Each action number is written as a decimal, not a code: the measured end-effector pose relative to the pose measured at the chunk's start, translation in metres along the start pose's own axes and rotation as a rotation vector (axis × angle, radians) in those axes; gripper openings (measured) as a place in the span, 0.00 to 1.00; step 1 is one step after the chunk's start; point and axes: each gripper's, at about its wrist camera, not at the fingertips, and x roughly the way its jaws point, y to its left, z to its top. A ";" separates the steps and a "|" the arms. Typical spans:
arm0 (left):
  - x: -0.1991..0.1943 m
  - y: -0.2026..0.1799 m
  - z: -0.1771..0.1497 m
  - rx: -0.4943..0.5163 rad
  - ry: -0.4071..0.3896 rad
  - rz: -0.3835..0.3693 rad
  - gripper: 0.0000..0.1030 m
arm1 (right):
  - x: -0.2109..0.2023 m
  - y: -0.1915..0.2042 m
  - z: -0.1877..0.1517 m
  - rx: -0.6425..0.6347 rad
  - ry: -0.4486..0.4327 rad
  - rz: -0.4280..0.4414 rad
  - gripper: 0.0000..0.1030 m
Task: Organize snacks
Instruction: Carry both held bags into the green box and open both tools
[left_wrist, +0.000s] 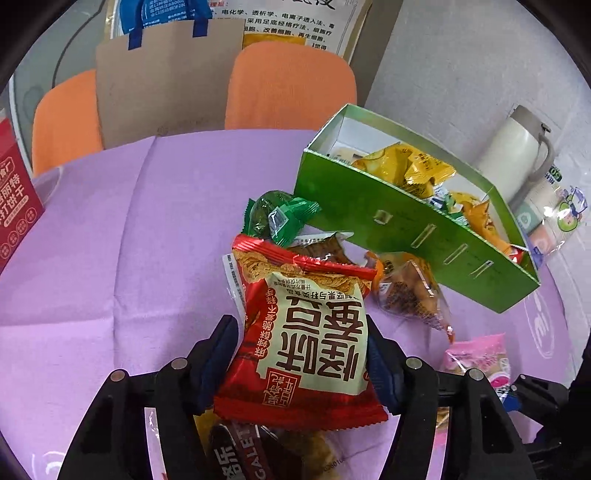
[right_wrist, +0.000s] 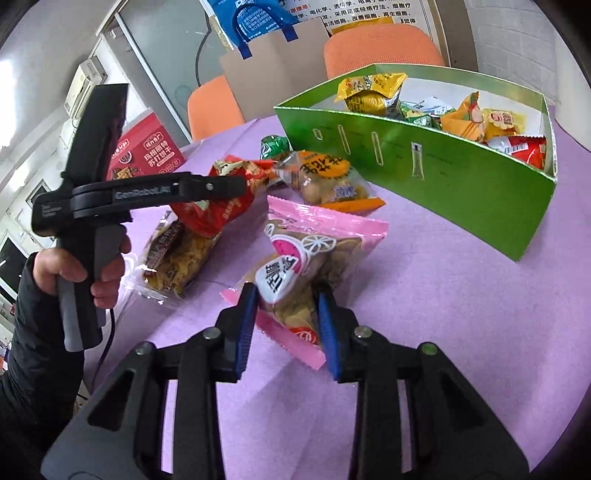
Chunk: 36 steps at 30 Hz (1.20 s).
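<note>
Left gripper (left_wrist: 301, 354): jaws closed onto the red snack packet (left_wrist: 299, 332), pads pressing its sides, short of the green box (left_wrist: 406, 229).
Left-view pile: green packet (left_wrist: 280, 216) just beside the green box.
Right gripper (right_wrist: 286, 321): clamped on the pink snack packet (right_wrist: 310, 266), in front of the green box (right_wrist: 424, 177).
Right-view table: purple cloth (right_wrist: 461, 314) under the green box.

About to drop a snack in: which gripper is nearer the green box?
Right, narrowly. The right gripper, around the pink packet, sits just before the green box; the left gripper sits further left.
</note>
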 end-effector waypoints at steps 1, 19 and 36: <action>-0.007 -0.001 -0.001 -0.004 -0.015 -0.015 0.62 | -0.004 0.000 0.000 0.000 -0.008 0.002 0.33; -0.093 -0.029 0.030 -0.003 -0.225 -0.209 0.50 | -0.069 -0.002 0.033 -0.018 -0.212 -0.019 0.32; -0.071 -0.071 0.109 -0.023 -0.293 -0.207 0.50 | -0.082 -0.058 0.083 0.046 -0.303 -0.172 0.32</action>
